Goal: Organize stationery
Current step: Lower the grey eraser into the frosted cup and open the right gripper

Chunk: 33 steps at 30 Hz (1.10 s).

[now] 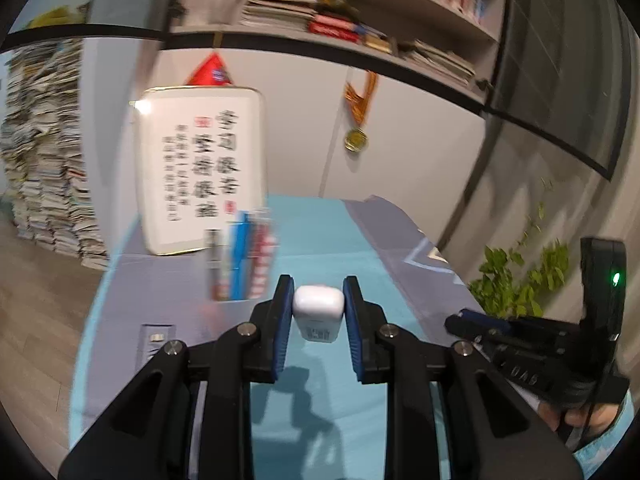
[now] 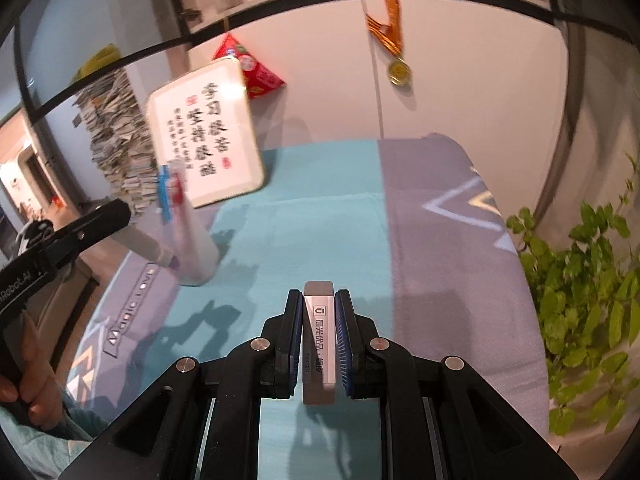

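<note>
Cloth (image 2: pixel 320 184) in teal and grey covered the table and filled the lower part of both wrist views, with a pale wall behind it and shelves of stacked papers above. A white framed calligraphy board (image 1: pixel 200 168) leaned upright at the far left of the table, a red packet (image 1: pixel 210 72) showing behind its top edge. A leafy green plant (image 2: pixel 584 300) stood off the table's right edge. A medal on an orange ribbon (image 2: pixel 398 68) hung on the wall.

A clear pen holder (image 2: pixel 188 236) stood in front of the board, blurred, with blue and red pens upright in it.

The left gripper (image 1: pixel 319 304) was lifted above the cloth, its blue pads pressing on both sides of a small white rounded correction-tape-like case (image 1: pixel 319 312); the case sat at the fingertips, its labelled end facing the camera. The pen holder lay just beyond and left of those fingertips in that view.

The right gripper (image 2: pixel 319 308) stood narrow, clamped on a grey-sleeved eraser (image 2: pixel 319 336) that ran lengthwise between the fingers, its far end poking just past the tips and its near end reaching back toward the gripper body. It hung clear of the cloth, well to the right of the pen holder.

A hand (image 2: pixel 28 384) gripped the left gripper's handle at the left edge of the right wrist view.
</note>
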Available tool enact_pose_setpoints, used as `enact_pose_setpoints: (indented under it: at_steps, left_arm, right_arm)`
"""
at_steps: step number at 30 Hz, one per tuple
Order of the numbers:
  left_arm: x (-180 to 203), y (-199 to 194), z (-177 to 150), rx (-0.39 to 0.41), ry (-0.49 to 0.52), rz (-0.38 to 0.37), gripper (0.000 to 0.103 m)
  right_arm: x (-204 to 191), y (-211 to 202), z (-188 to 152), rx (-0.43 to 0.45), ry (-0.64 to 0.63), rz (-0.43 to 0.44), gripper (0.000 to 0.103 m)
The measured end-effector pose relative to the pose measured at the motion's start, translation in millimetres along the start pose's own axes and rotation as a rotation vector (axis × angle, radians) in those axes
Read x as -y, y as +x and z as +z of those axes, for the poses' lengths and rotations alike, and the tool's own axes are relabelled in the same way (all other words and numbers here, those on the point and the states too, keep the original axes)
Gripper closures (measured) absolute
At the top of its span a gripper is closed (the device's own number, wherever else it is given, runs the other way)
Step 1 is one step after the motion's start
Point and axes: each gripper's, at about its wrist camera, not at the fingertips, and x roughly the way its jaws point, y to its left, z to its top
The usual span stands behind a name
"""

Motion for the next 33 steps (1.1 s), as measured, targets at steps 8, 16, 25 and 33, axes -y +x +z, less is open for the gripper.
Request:
enact_pose_setpoints:
  at_steps: [8, 16, 25, 33]
  left_arm:
    - [-55, -32, -13, 0.049, -0.085, 0.060, 0.080]
    - [-86, -45, -21, 0.069, -0.081, 0.117, 0.080]
    - [-108, -28, -25, 0.046, -0.074, 0.125, 0.080]
    - [-117, -15, -23, 0.026, -0.081, 0.100, 0.080]
  right_arm:
    - [-68, 5, 41, 0.083, -0.067, 0.115, 0.086]
    - [-126, 41, 75, 0.126, -0.046, 0.189, 0.086]
    - [-152, 75, 76, 0.095, -0.055, 0.147, 0.086]
    - [-151, 86, 77, 0.100, -0.040, 0.107, 0.086]
